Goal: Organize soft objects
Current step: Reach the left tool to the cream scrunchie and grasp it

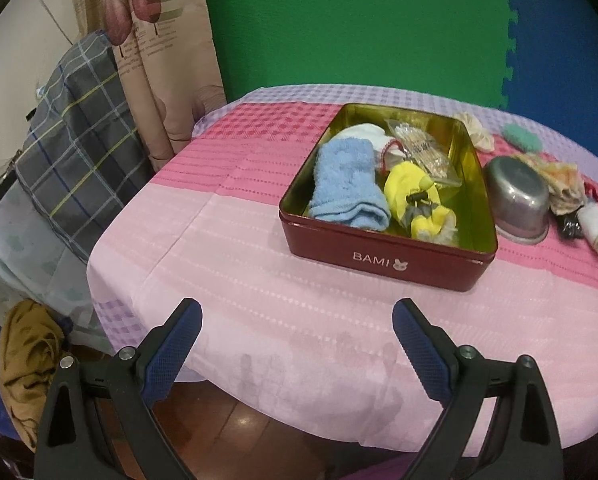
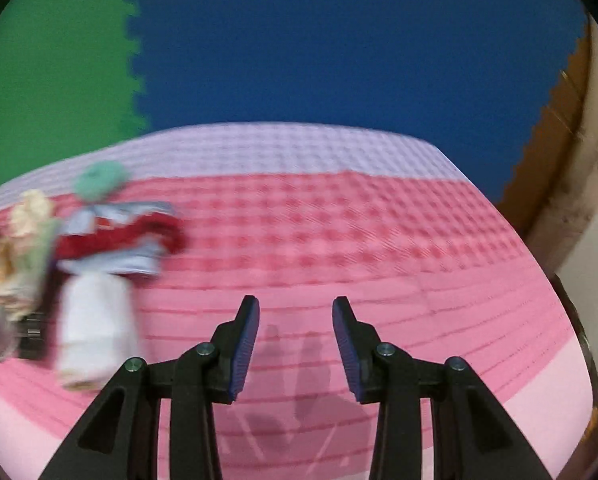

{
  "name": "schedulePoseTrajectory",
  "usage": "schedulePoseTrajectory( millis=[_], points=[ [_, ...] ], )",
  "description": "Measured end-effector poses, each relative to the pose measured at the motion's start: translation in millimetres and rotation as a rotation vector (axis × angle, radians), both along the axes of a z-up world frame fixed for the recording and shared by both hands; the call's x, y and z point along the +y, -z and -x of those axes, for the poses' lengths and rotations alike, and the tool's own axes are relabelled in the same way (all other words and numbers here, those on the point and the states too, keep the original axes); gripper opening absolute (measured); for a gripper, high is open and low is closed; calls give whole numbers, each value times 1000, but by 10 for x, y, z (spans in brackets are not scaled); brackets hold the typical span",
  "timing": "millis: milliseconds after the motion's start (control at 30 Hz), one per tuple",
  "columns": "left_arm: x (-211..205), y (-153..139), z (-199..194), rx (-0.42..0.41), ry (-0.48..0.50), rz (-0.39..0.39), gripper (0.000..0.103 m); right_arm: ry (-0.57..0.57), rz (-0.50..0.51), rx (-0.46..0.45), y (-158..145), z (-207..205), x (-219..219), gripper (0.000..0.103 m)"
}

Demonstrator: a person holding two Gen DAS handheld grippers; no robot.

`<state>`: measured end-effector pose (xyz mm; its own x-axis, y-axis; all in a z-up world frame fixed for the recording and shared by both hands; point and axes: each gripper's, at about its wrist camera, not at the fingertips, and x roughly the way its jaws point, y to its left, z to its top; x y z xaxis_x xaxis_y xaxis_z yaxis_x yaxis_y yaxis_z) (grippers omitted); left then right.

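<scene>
A red tin [image 1: 383,258] marked BAMI sits on the pink cloth and holds a blue towel [image 1: 345,184], a white sock [image 1: 365,136], a yellow cloth [image 1: 409,190] and a clear bag [image 1: 419,150]. My left gripper [image 1: 297,312] hangs open and empty near the table's front edge, short of the tin. My right gripper [image 2: 296,308] is open with nothing between its fingers, over bare pink cloth. Blurred to its left lie a red and light-blue cloth [image 2: 127,240], a white item [image 2: 95,328], a green scrunchie [image 2: 99,180] and a cream scrunchie [image 2: 31,212].
Right of the tin stand an upturned metal bowl [image 1: 517,200], a patterned cloth [image 1: 561,184], a black item [image 1: 571,228] and a white item [image 1: 597,226]. A plaid pillow [image 1: 75,140] and a brown cloth [image 1: 27,364] lie off the table's left edge.
</scene>
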<state>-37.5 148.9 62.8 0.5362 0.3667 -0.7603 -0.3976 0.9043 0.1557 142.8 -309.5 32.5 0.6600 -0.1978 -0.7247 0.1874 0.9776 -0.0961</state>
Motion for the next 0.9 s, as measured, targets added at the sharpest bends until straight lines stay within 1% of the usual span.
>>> schedulePoseTrajectory(
  millis=[100,167,200,233,300,367,467,600,700,733,833,900],
  points=[
    [-37,46,-13,18,1,-30,95,52,-40,38,116,-63,-185,40],
    [-51,72,-29,30,7,-43,95,66,-53,50,159,-108,-188,47],
    [-64,83,-35,35,16,-47,95,66,-45,59,177,-131,-182,54],
    [-81,84,-38,38,28,-46,95,61,-37,67,190,-142,-159,54],
    [-123,50,-36,29,59,-30,95,50,-24,71,201,-139,-99,54],
    [-179,-12,-49,21,86,-7,95,41,-40,65,203,-134,-100,54],
    [-282,-187,-166,8,176,62,95,23,-62,65,212,-132,-116,55],
    [-469,-547,-565,-11,314,130,95,-24,-69,62,230,-152,-32,57],
    [-644,-800,-1023,-21,415,174,102,-49,-69,56,224,-147,12,57],
    [-697,-861,-1202,-25,438,183,102,-55,-72,52,220,-144,15,57],
    [-843,-921,-1834,18,521,211,102,-63,-94,33,200,-122,-8,57],
    [-939,-887,-2259,48,565,208,102,-72,-110,19,176,-98,-19,57]
  ],
)
